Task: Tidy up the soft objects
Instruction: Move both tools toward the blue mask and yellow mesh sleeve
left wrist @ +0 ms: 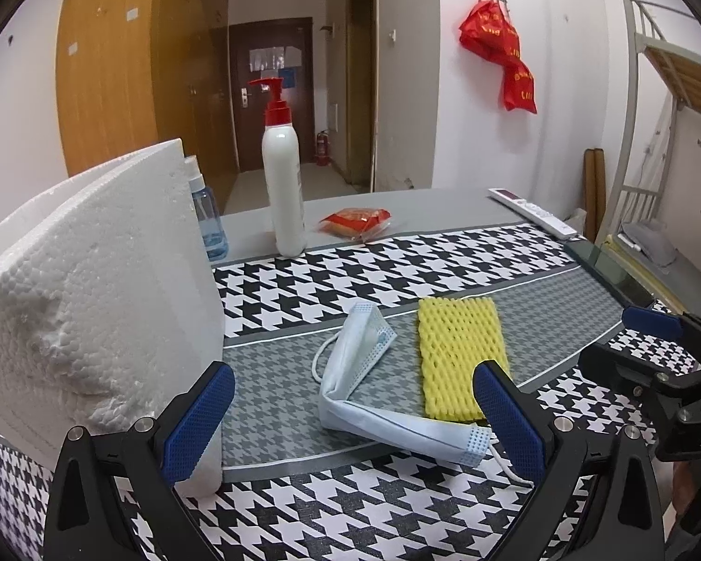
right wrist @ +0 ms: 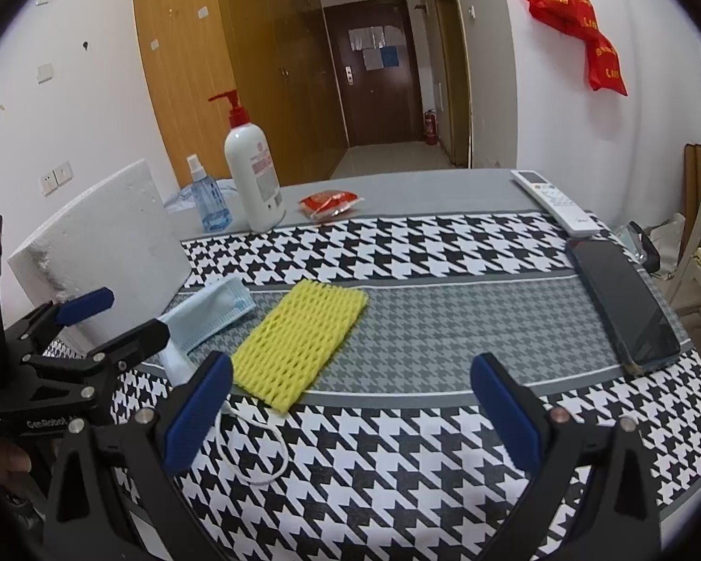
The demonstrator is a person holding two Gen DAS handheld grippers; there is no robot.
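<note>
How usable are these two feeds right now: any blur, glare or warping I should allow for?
Left wrist view: sharp on the face mask and yellow foam net; the foam block looms large at the left, table edges bow, corners go black. Right wrist view: even indoor light, faint reflection on the phone, straight door frames curve toward the rim.

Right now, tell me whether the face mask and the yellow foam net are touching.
Cannot tell. In the left wrist view the face mask meets the yellow foam net near its front corner, but overlap could hide a gap.
</note>
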